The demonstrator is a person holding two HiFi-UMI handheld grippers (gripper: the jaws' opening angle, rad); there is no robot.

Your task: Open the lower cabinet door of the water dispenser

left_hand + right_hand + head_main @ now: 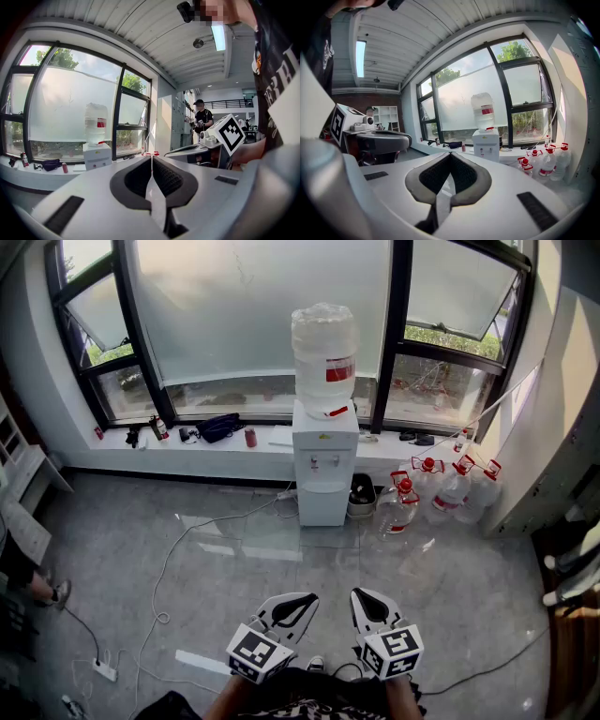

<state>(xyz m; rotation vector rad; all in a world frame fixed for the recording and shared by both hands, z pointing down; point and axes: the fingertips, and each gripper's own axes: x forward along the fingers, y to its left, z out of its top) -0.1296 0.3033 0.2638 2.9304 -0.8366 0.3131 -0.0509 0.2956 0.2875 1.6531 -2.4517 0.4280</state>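
Note:
The white water dispenser [324, 460] stands against the window sill across the room, with a clear bottle [324, 343] on top. Its lower cabinet door [322, 505] looks closed. Both grippers are held low and close to the person, far from the dispenser. My left gripper [305, 599] is shut with nothing between its jaws, and so is my right gripper [360, 597]. From the left gripper [151, 157] the dispenser [97, 158] appears far off to the left. Beyond the right gripper [450, 153] the dispenser [486, 146] stands ahead and slightly to the right.
Several red-capped water jugs [448, 491] stand on the floor right of the dispenser, and a bin [362, 496] sits beside it. A white cable [187, 549] and a power strip [104, 670] lie on the grey floor. Another person [202, 119] stands far off.

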